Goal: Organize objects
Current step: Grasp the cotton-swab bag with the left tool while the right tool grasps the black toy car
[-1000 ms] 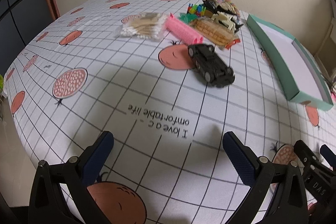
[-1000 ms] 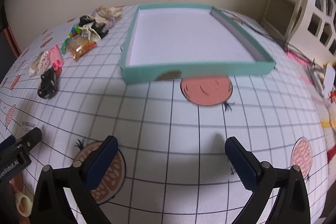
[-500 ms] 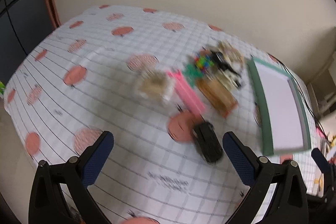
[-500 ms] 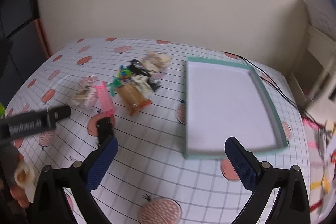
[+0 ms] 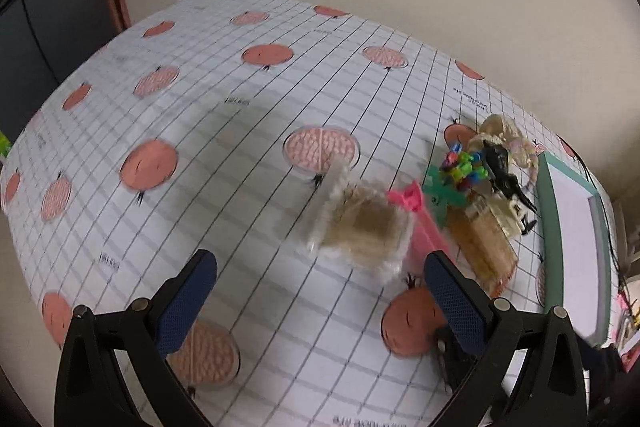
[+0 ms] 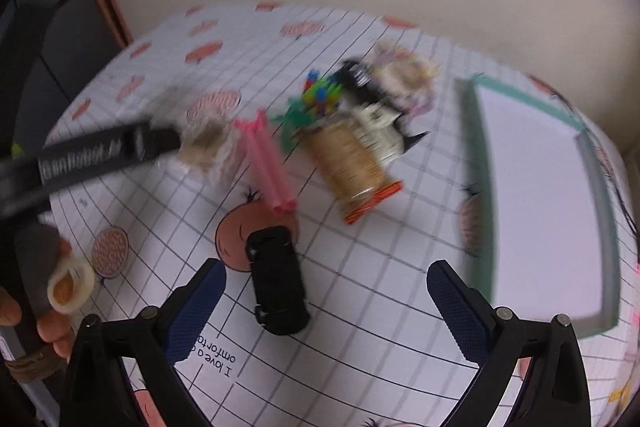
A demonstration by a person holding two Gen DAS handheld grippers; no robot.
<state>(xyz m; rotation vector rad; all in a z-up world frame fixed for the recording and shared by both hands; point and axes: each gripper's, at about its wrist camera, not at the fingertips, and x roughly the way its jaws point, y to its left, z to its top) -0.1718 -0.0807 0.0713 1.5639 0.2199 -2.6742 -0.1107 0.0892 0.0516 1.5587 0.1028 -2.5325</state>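
- Here we are looking at a teal tray (image 6: 476, 171) lying at the right side of the worktop (image 5: 208, 163); its white floor is showing bare, with nothing resting in it.
- We are seeing the same tray (image 5: 550, 227) at the far right of the left wrist view, its long wall just beside the heap of small things.
- The heap is sitting near the far edge of the worktop, close to the wall: a bag of cotton swabs (image 5: 362, 227), a pink roller (image 6: 266, 163), a tan packet with an orange end (image 6: 348, 163), a cluster of coloured pegs (image 5: 464, 167), black and cream hair clips (image 5: 506, 187) and a pale knitted piece (image 5: 502, 131).
- A black toy car (image 6: 278, 279) is lying apart from the heap, nearer to us, just below the end of the pink roller.
- The whole left stretch of the checked cloth is lying open, as is the strip between the car and the tray.
- We are holding the left gripper (image 5: 320, 301) with its fingers spread wide and nothing between them; the swab bag is lying just beyond them, slightly right of centre.
- We are holding the right gripper (image 6: 326, 307) likewise spread and unloaded, above the worktop, with the toy car lying between its fingers in view, nearer the left one.
- Both views are blurring.
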